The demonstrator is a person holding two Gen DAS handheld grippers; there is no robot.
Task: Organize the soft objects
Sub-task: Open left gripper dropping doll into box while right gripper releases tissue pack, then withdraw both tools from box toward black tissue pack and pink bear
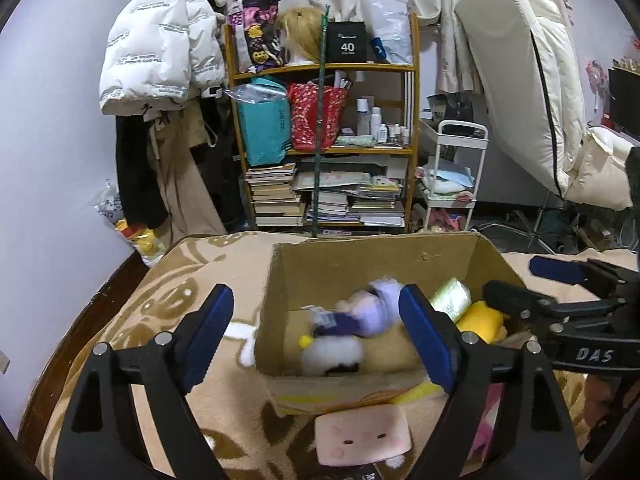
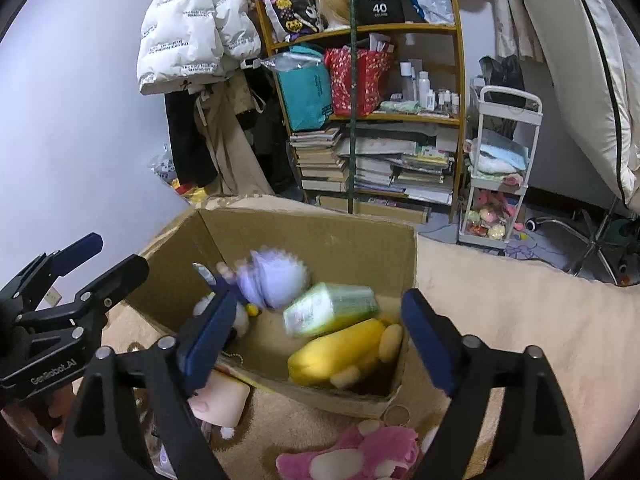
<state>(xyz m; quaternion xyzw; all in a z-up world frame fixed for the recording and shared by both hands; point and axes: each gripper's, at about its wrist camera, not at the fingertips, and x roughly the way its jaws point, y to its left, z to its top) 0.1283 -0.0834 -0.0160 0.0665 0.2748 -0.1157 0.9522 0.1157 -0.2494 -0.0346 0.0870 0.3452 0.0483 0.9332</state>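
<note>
Step in hand, we judge: dropping soft items into cardboard box. Purple plush and green pack both blurred inside the box, apparently falling; yellow plush lies at bottom. L gripper and R gripper both spread wide, nothing between pads, both tilted down over box. Next we'd need the pink square plush and pink bear, still on blanket just outside box.
</note>
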